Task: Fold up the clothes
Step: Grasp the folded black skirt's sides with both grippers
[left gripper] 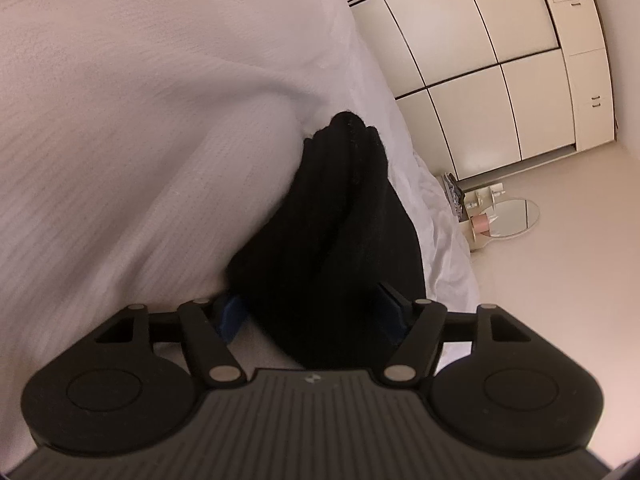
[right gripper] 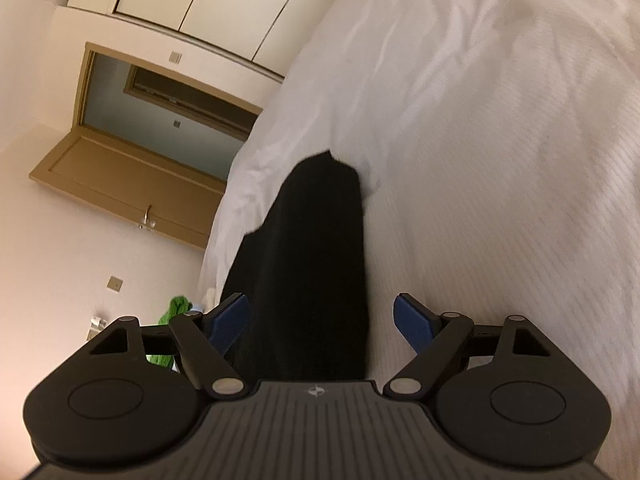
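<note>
Starting on the left: the left tool (left gripper: 314, 312) has a thick wad of the black garment (left gripper: 332, 208) packed between its blue pads. The cloth fills the whole gap and covers part of the right-hand pad, so I read it as pinching that bunch, not just sitting around it. The grip is wide only because the wad is fat. The garment runs away from the tool in deep lengthwise folds and its far end comes to a rounded tip near the right edge of the white bed (left gripper: 120, 120). It's lying on the bed, not hanging, which makes sense if you want a flat surface to crease against. Off past the bed edge there's a wardrobe (left gripper: 480, 60) and a small round mirror (left gripper: 516, 216) on the floor, well apart from the action.

Over on the right, the right tool (right gripper: 322, 322) is spread. The cloth passes between its pads as one long flat band. It's right up against the left pad, but a strip of bare sheet shows before the right pad, so nothing is squeezed. My guess is this side is lined up to take the flat end while the left keeps the bunched end anchored. An open door (right gripper: 132, 176) is off to the left.
</note>
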`<state>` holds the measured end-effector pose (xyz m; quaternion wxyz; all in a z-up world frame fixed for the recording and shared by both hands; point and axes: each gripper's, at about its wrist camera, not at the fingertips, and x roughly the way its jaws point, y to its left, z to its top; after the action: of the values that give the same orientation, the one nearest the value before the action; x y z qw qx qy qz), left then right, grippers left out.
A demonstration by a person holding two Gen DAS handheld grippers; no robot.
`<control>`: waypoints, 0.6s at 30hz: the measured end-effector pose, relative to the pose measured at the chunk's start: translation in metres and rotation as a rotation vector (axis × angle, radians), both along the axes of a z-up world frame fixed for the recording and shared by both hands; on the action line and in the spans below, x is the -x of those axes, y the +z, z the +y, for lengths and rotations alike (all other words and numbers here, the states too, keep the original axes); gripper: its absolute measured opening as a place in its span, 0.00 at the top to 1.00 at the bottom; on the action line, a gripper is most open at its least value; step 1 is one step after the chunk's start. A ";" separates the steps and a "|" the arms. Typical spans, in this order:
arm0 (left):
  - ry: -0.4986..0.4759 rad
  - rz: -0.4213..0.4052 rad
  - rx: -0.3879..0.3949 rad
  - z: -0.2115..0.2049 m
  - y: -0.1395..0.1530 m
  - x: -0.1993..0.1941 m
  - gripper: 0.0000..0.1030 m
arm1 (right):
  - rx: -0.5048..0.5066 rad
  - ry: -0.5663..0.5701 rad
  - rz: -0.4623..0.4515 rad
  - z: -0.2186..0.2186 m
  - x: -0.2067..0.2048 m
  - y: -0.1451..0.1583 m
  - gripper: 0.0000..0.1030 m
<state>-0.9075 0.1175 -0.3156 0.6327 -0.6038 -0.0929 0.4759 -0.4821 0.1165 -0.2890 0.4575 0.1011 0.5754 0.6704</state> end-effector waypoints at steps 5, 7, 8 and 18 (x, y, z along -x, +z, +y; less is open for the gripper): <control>0.092 -0.098 0.027 -0.010 -0.011 0.008 0.40 | 0.013 0.015 0.011 0.006 0.004 -0.007 0.19; 0.109 -0.120 0.037 -0.001 -0.013 0.005 0.37 | 0.021 0.006 0.010 0.004 0.007 -0.011 0.20; 0.115 -0.128 0.040 0.004 -0.013 0.003 0.33 | 0.023 0.004 0.010 0.005 0.008 -0.012 0.20; 0.078 -0.087 -0.007 0.014 -0.009 0.001 0.58 | 0.015 0.007 0.042 0.023 0.005 -0.013 0.20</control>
<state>-0.9084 0.1319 -0.3250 0.6111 -0.6176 -0.1454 0.4733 -0.4870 0.1394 -0.3021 0.4435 0.1099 0.5902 0.6655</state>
